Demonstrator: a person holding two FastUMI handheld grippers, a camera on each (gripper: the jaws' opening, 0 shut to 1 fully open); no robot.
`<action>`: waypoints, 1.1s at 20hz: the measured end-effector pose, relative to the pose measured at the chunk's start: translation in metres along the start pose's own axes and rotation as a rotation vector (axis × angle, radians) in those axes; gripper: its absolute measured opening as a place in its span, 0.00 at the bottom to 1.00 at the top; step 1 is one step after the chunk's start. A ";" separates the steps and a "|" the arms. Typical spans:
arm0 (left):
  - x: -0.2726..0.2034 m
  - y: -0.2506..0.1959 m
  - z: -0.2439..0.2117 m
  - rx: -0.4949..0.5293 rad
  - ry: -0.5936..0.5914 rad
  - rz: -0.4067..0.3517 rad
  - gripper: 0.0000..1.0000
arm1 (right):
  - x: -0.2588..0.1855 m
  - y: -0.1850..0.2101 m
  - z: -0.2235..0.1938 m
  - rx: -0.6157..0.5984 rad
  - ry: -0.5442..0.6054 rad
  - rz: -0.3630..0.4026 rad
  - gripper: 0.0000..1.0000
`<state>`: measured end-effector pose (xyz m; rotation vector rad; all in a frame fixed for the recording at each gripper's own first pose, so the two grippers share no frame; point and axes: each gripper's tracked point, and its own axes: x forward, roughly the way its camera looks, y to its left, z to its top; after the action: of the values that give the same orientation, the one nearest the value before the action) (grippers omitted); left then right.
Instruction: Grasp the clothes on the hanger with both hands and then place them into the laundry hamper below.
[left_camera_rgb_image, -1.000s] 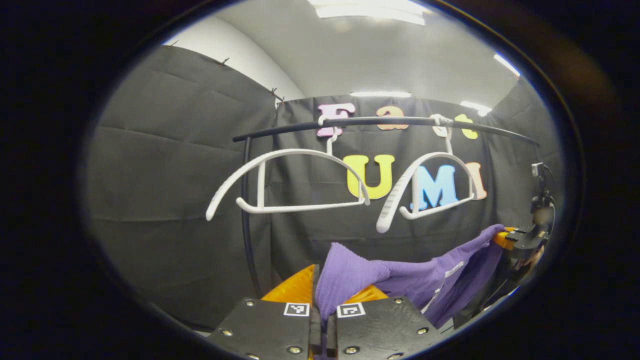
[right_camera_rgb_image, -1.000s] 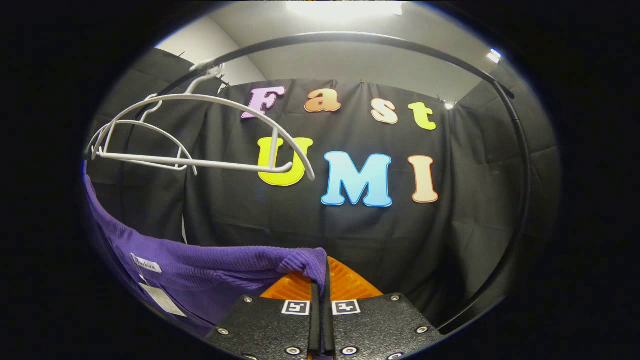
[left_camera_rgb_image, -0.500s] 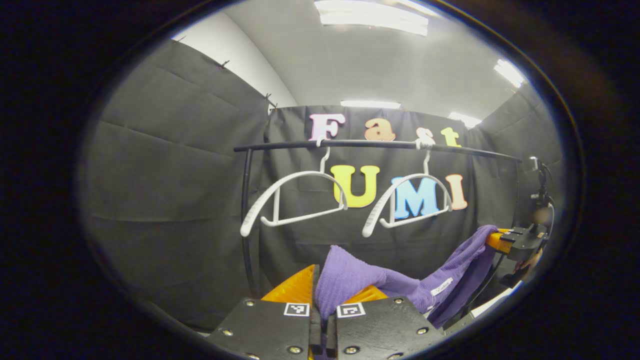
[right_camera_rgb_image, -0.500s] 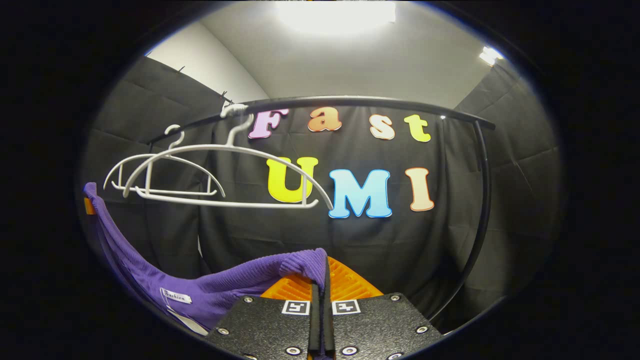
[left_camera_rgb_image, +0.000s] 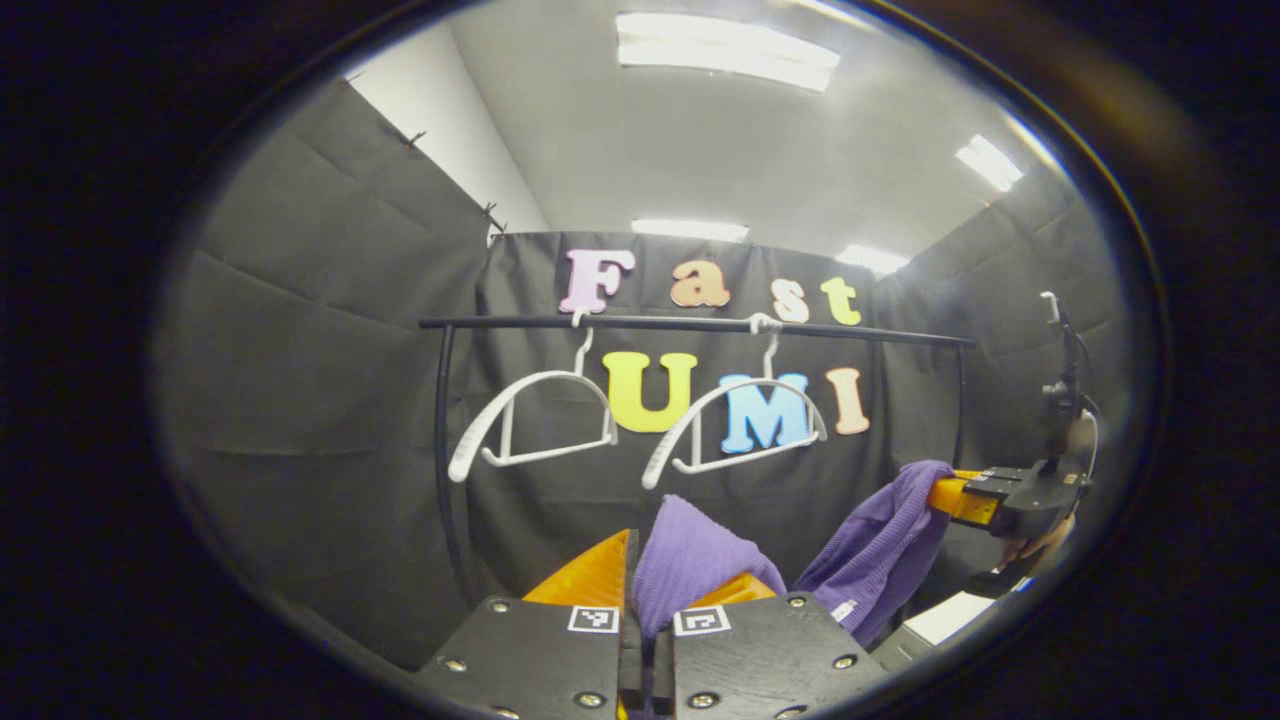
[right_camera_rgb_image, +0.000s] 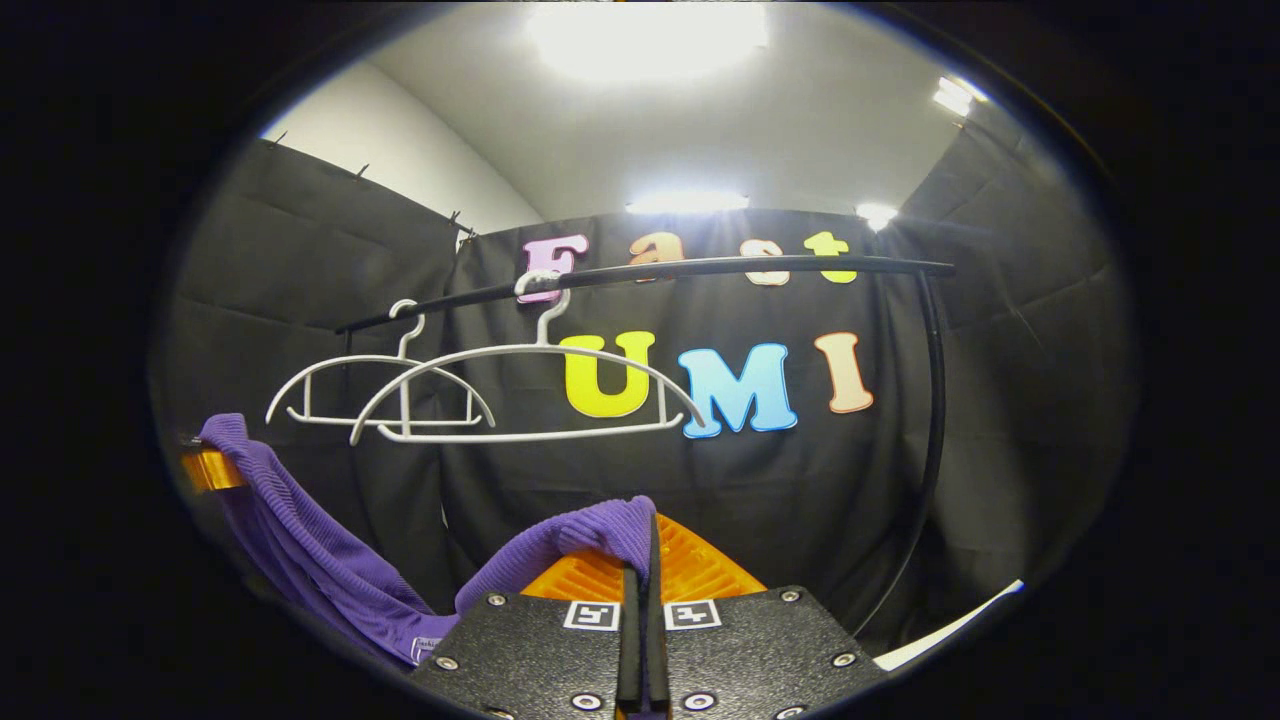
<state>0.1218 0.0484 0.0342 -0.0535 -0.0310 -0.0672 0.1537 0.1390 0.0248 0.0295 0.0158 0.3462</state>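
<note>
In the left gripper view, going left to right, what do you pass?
Rail's upright post → first white hanger → second white hanger → purple garment → right gripper, pinching the garment's far end.

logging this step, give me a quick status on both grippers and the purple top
Left gripper shut on purple top. Right gripper shut on its other end. Top off the white hangers, sagging between grippers. Hamper unseen; nothing in the way.
</note>
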 end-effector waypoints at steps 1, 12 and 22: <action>-0.005 -0.004 -0.002 -0.007 0.003 -0.015 0.00 | -0.009 0.005 -0.001 0.006 0.003 0.003 0.02; -0.027 -0.058 -0.055 -0.085 0.095 -0.130 0.00 | -0.062 0.057 -0.041 0.015 0.105 0.081 0.02; -0.025 -0.064 -0.151 -0.109 0.256 -0.125 0.09 | -0.082 0.068 -0.131 -0.001 0.289 0.098 0.02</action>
<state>0.0973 -0.0215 -0.1139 -0.1516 0.2254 -0.2000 0.0510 0.1786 -0.1032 -0.0206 0.3010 0.4458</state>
